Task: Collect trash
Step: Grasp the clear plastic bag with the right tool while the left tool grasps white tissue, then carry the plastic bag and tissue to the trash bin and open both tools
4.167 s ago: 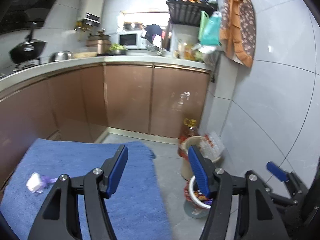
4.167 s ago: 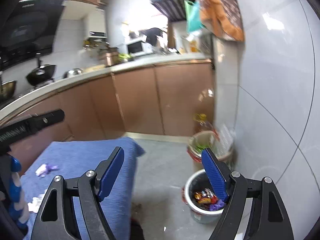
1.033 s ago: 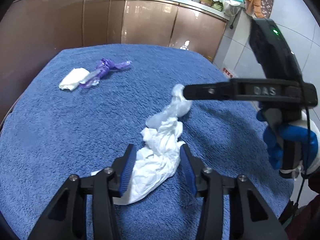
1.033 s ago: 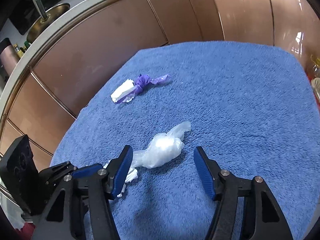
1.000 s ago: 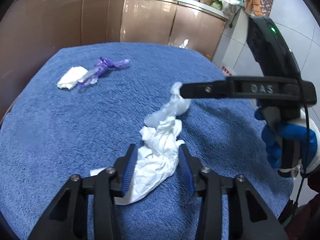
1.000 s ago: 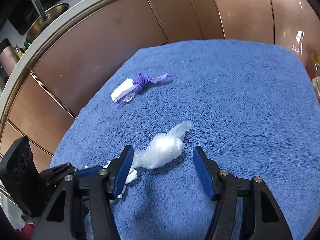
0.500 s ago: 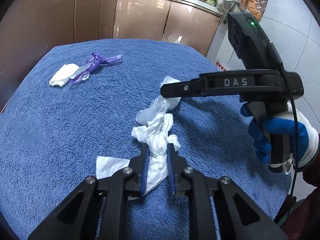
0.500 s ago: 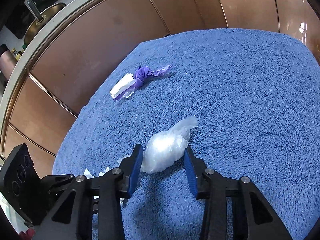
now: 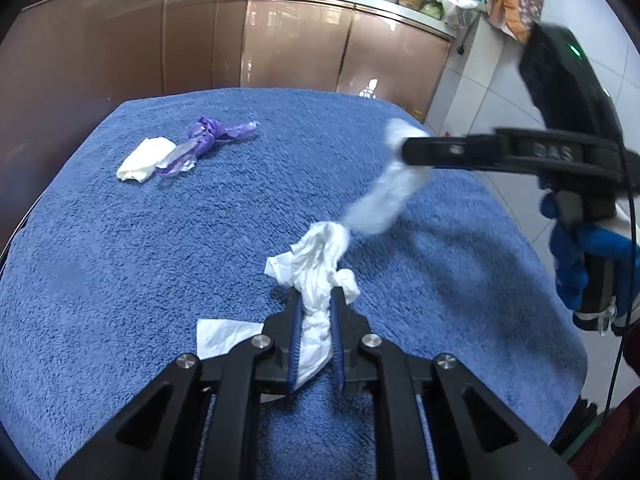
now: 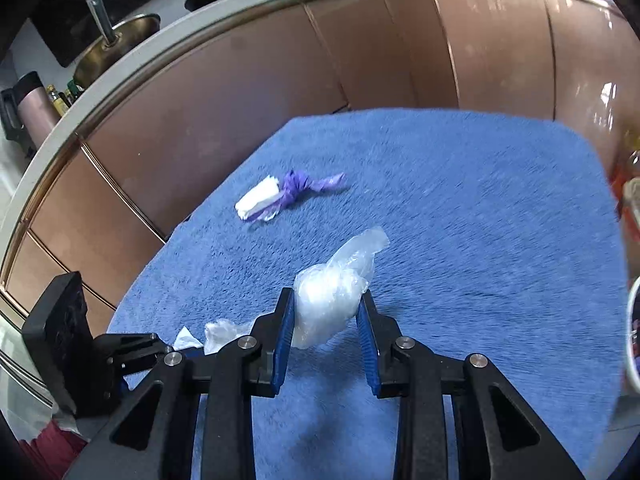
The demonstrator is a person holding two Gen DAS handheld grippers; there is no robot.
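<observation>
From the left wrist camera, the left gripper (image 9: pixel 316 308) is clamping down tight on a crumpled white tissue (image 9: pixel 320 268), both blue pads pinching the paper with its twisted top sticking out past the tips. A flat white scrap (image 9: pixel 220 334) is lying on the blue towel (image 9: pixel 120 272) just beside the left finger. Off to the right, the right gripper (image 9: pixel 400 148) is reaching across in side view, carrying a blurred clear plastic wad (image 9: pixel 384 200) above the towel, its lower end right at the tissue's top. A blue-gloved hand (image 9: pixel 576 256) is wrapping the handle. Far back on the towel, a purple wrapper (image 9: pixel 208 138) is touching a small white wad (image 9: pixel 144 158).

Over to the right wrist camera: the right gripper (image 10: pixel 326 312) has just been closing its jaws, and they are now squeezing the clear plastic wad (image 10: pixel 328 304) from both sides, its loose tail poking up and forward. The towel (image 10: pixel 480 240) is streaking with blur beneath it. The left gripper's body (image 10: pixel 120 354) is showing at lower left with bits of white tissue (image 10: pixel 218 332) by it. The purple wrapper (image 10: pixel 300 188) and white wad (image 10: pixel 256 200) are sitting well beyond, near the towel's left edge, copper-coloured cabinets (image 10: pixel 280 80) behind.
</observation>
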